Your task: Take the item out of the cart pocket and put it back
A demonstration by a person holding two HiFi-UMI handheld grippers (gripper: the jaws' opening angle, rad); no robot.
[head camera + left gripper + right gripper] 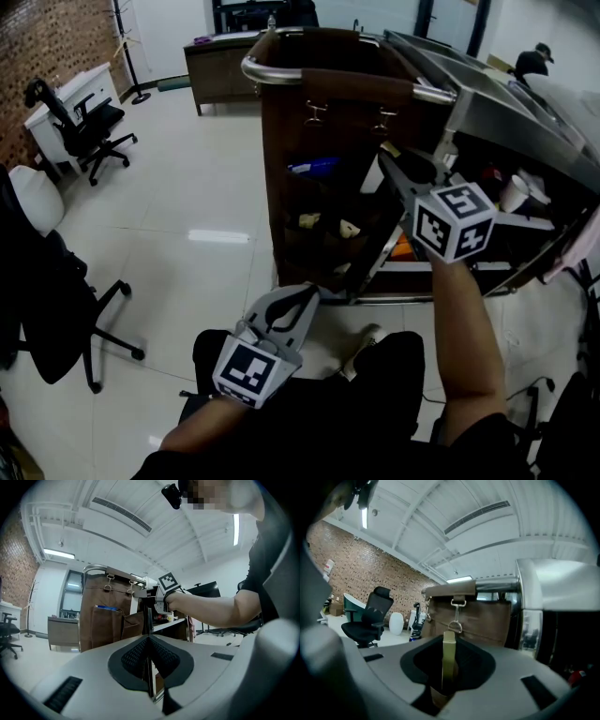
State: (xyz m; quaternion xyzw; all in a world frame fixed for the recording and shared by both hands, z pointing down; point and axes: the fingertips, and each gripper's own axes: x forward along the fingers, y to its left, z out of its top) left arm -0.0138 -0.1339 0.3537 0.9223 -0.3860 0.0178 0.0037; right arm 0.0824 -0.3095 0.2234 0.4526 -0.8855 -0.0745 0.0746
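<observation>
1. The taking-out half looks done. My right gripper [449, 641] is clamped on a thin tan item [449, 660], which stands upright between the pads, clear of any pocket.
2. Putting it back is what remains. The gripper is up beside the cart [281, 187], near the top of the brown pocket panel [328, 230]. I judge I have to line the item over a pocket mouth, lower it in and let go.
3. My left gripper [302, 298] hangs low in front of the cart, well apart from the pockets. Its jaws are together with nothing between them.
4. Only the right gripper view shows the item. In the head view I cannot make it out at the jaw tips. The right gripper view also shows a metal clip [456, 616] on the panel just beyond the item.
5. Only the head view looks down into the pockets, with a blue thing [314, 167] in an upper one and pale things [309, 221] lower down. I cannot tell which pocket the item belongs in.
6. The left gripper view shows the panel side-on and my right forearm reaching toward the cart.
</observation>
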